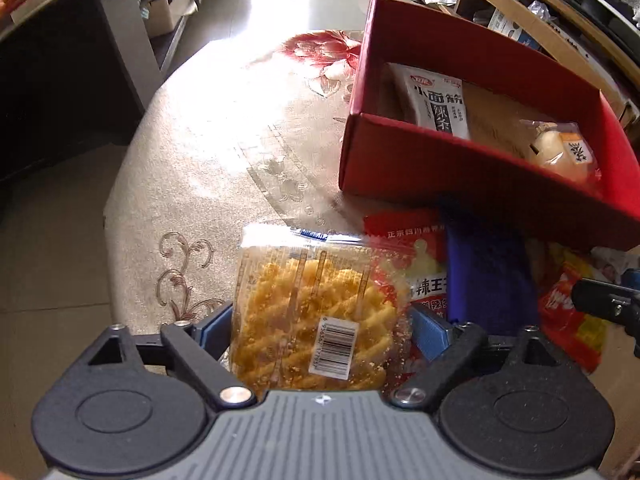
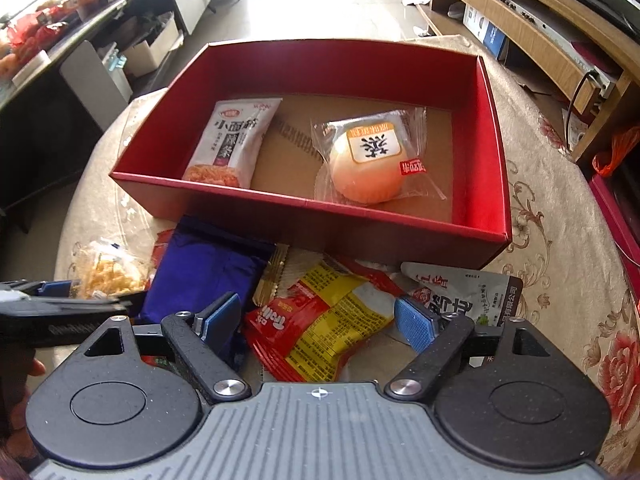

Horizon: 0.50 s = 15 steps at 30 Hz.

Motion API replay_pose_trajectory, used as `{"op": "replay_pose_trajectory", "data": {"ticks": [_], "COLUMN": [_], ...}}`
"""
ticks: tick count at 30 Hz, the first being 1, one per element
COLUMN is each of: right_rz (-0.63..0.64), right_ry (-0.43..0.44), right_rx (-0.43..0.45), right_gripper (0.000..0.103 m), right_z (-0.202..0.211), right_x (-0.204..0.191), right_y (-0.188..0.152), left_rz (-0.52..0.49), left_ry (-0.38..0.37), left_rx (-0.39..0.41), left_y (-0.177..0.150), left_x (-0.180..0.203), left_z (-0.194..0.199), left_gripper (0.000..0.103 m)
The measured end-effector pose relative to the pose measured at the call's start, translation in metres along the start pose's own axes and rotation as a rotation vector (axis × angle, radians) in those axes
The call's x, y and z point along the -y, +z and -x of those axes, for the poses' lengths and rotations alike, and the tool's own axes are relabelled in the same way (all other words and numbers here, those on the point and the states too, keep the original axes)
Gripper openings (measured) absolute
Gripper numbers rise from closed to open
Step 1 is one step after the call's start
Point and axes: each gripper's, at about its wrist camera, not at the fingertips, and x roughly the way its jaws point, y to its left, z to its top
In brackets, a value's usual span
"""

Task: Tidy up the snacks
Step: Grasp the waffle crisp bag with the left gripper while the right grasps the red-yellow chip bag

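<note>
Your left gripper [image 1: 320,320] has its blue fingers [image 1: 430,330] spread wide on either side of a clear packet of yellow lattice crisps [image 1: 312,312], which lies between them on the desk [image 1: 192,184]; whether the pads touch its wrapper cannot be told, though no squeeze shows. Your right gripper [image 2: 320,322] also stands open, its fingers [image 2: 414,322] parted above a red-and-yellow snack packet [image 2: 324,324] without touching it. Just beside that packet lie a dark blue pouch [image 2: 200,272], a thin gold-edged sachet [image 2: 272,276] and, to the right, a grey-and-white pouch with dark lettering [image 2: 468,292], all in a loose heap against the near wall of the red cardboard box [image 2: 280,216]. From the left wrist view, a red-and-white spicy snack packet [image 1: 416,260] sits partly under the crisps and the blue pouch. Inside the box, on its brown floor, a white packet with black characters [image 2: 232,140] lies at the left and a wrapped round pale-orange pastry [image 2: 372,160] at the right, well apart. The box rests on the round desk, covered by a beige cloth with red flowers [image 2: 620,364]. Beyond it stand a wooden shelf unit [image 2: 520,32] and a long cluttered counter [image 2: 60,24].
</note>
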Motion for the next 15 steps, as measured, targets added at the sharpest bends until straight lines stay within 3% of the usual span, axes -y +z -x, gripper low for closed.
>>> {"op": "replay_pose_trajectory", "data": {"ticks": [6, 11, 15], "right_rz": [-0.04, -0.085, -0.137], "right_ry": [0.005, 0.016, 0.003], "right_rx": [-0.029, -0.049, -0.017], "right_gripper": [0.088, 0.088, 0.089], "right_z": [-0.007, -0.015, -0.02], "right_x": [0.008, 0.013, 0.015], "right_y": [-0.001, -0.003, 0.003], "left_rz": [0.015, 0.002, -0.006], "left_ry": [-0.002, -0.013, -0.038], "left_rx": [-0.008, 0.0, -0.008], "left_y": [-0.006, -0.008, -0.008], "left_x": [0.0, 0.002, 0.005], "left_z": [0.011, 0.017, 0.017], "left_gripper": [0.072, 0.069, 0.068]}}
